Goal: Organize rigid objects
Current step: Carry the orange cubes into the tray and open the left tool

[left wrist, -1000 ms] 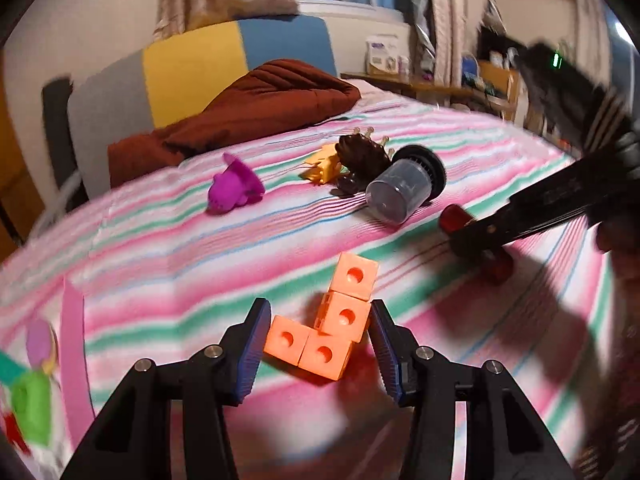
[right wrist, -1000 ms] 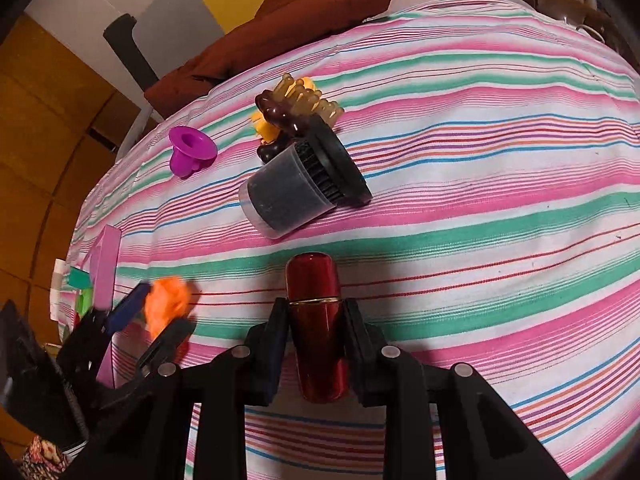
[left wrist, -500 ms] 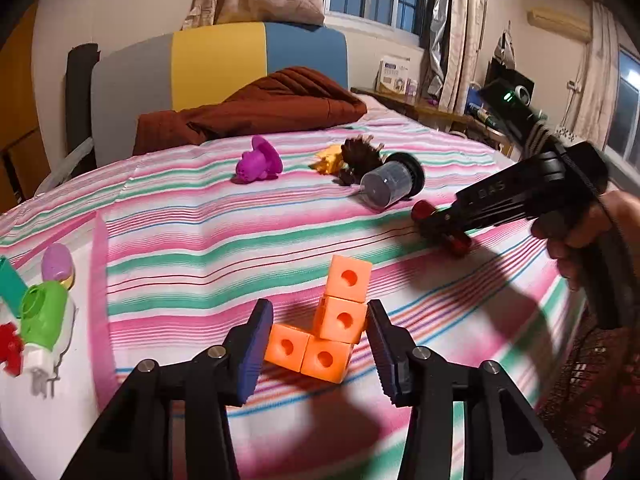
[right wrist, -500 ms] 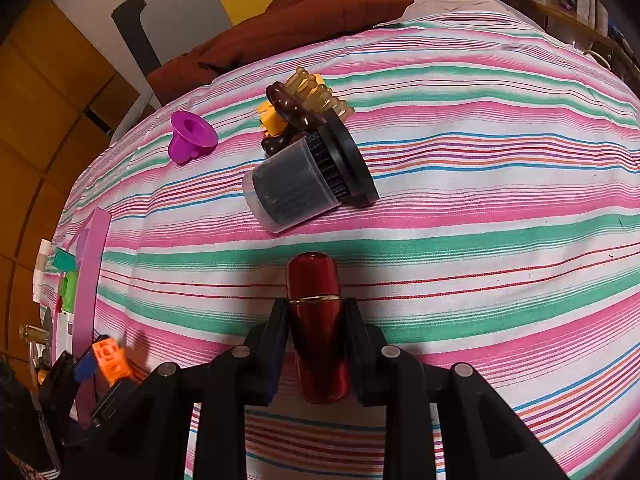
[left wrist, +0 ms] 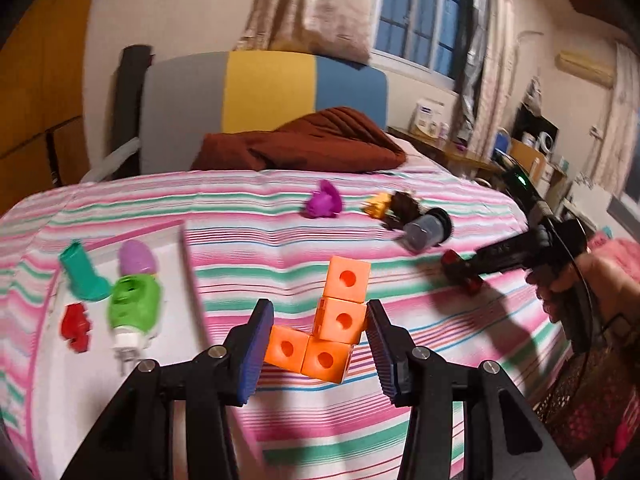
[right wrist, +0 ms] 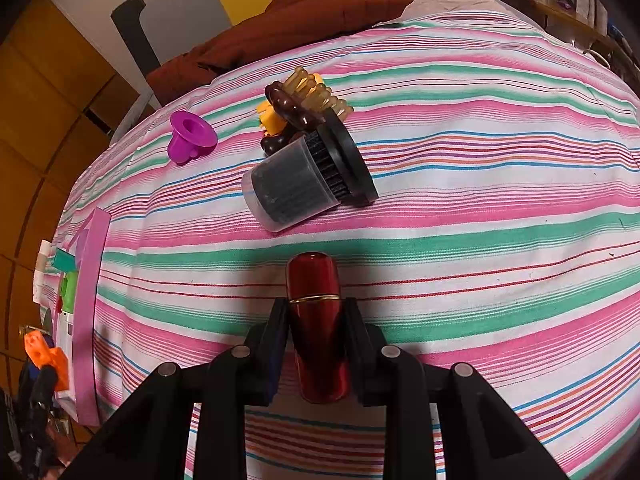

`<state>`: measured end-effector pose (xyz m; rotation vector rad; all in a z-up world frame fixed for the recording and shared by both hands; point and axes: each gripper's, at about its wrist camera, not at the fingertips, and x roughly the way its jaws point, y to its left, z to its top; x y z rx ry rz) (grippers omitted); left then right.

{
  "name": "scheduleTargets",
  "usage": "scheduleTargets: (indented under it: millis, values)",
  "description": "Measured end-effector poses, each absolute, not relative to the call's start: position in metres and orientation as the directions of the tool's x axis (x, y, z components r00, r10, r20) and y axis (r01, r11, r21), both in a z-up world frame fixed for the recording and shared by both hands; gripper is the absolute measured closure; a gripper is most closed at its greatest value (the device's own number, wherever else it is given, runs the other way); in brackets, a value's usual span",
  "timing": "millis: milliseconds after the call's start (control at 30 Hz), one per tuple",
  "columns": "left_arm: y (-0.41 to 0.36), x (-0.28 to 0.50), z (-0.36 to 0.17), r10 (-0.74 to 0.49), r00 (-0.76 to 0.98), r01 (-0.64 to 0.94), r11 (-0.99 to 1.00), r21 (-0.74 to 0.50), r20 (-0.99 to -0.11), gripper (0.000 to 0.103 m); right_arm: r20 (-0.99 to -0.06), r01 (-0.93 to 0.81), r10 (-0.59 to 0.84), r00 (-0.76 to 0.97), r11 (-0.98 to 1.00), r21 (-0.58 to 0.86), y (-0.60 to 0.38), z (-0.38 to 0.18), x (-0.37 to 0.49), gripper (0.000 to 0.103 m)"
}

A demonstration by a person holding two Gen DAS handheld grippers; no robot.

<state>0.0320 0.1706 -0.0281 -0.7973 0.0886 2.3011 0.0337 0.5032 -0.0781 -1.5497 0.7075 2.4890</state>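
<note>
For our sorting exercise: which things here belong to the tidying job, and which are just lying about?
Job:
- orange cube block, in left hand-held gripper
- red tube, in right hand-held gripper
- purple funnel
- black filter
- tray

Lying about:
- brown blanket
- curtains

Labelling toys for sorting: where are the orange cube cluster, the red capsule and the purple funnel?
orange cube cluster (left wrist: pixel 340 322): left wrist view, middle cube's face.
red capsule (right wrist: pixel 314 276): right wrist view, rounded cap.
purple funnel (right wrist: pixel 191 136): right wrist view, flared rim.
</note>
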Motion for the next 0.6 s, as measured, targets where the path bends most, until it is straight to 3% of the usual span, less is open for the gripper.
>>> scheduleTargets:
  millis: [233,600]
  values:
    - [0.120,0.006,-0.025,0.507,-0.636,-0.495,-0.846,-0.197,-0.582,0.055,-0.877,-0.337,-0.126,-0.463,-0.891,0.306,0.502,-0.078,0.034,0.077]
    - [0.050,-0.034,-0.054,0.329,-0.640,-0.259,-0.943,-0.209,-0.694,0.055,-0.882,-0.330,-0.109,-0.459,-0.901,0.283,0.499,-0.077,0.034,0.077]
